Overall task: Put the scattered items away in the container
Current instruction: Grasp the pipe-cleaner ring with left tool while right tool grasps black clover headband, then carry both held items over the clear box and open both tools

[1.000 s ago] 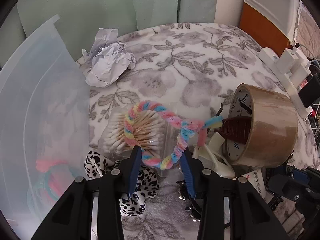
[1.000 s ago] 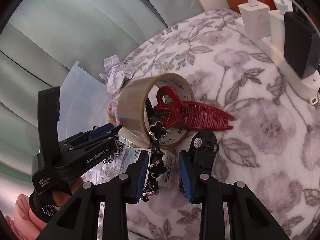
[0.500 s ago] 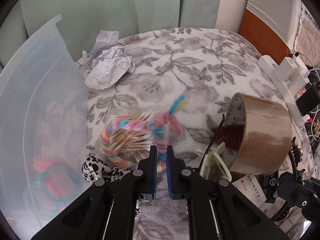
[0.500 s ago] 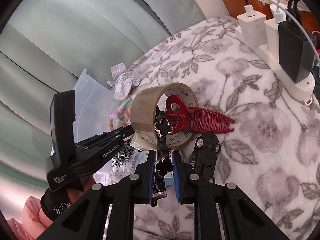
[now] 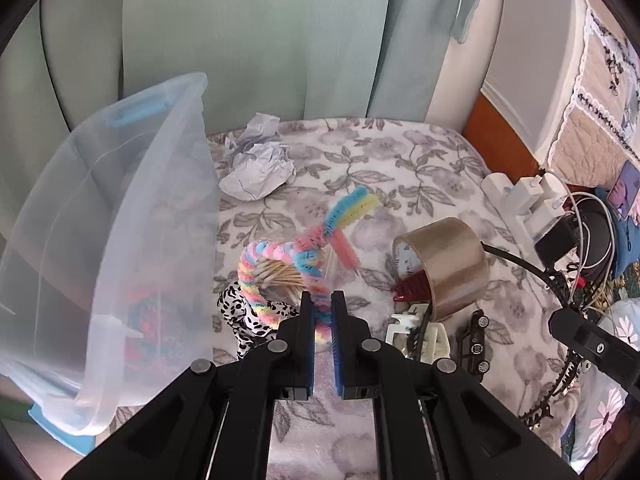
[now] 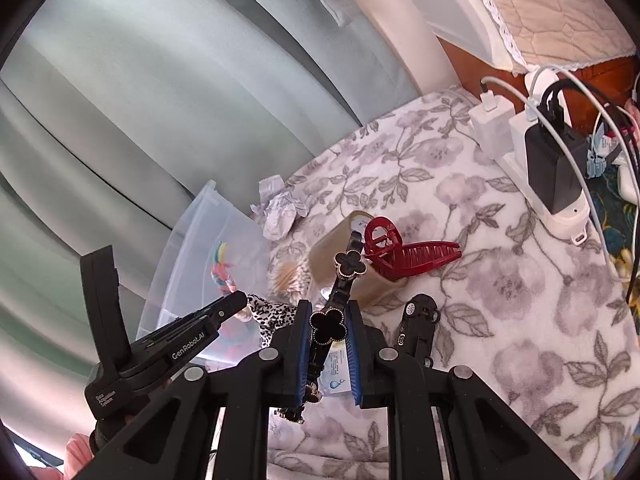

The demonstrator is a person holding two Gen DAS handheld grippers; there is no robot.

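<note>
On the far left sits the clear plastic container [image 5: 120, 248], tilted, a few colourful bits already inside. Just right of it the left gripper [image 5: 323, 312] has its jaws pinched tight on the rainbow pipe-cleaner loop [image 5: 280, 264], which dangles clear of the cotton swabs [image 5: 280, 276] and leopard scrunchie [image 5: 244, 316]. That fuzzy loop could snag either one and drag it along. Further right, tape roll [image 5: 452, 264], red hair claw [image 6: 404, 248] and toy car [image 5: 474, 340] lie on the floral blanket [image 5: 400, 176]. The right gripper [image 6: 329, 324] is clamped on the black clover bracelet [image 6: 344, 280], held edge-on; that slim band may swivel or slip out before reaching the container's rim
</note>
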